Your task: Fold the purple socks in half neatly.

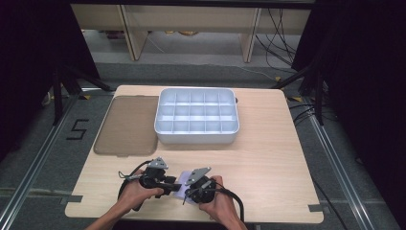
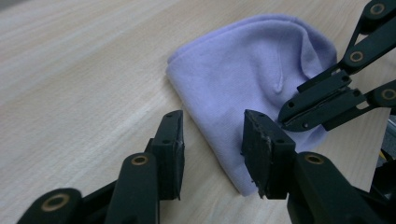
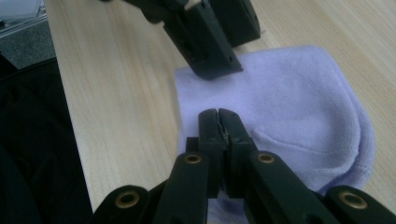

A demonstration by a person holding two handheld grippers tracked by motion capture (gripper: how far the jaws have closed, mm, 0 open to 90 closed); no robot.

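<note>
Compartment tray (image 1: pixel 197 134) holds nothing; right hand-held gripper (image 3: pixel 218 113) closed against lilac cloth (image 3: pixel 299 107), left (image 2: pixel 212 140) parted.

A single mark is legible: a black numeral 5 (image 1: pixel 77 129), laid out in straight, angular tape-like strokes on the grey floor (image 1: pixel 43 158) to the left of the wooden table (image 1: pixel 268 158) in the high view. Nothing on the table or in either gripper view carries any readable word, label, brand or number.
</note>
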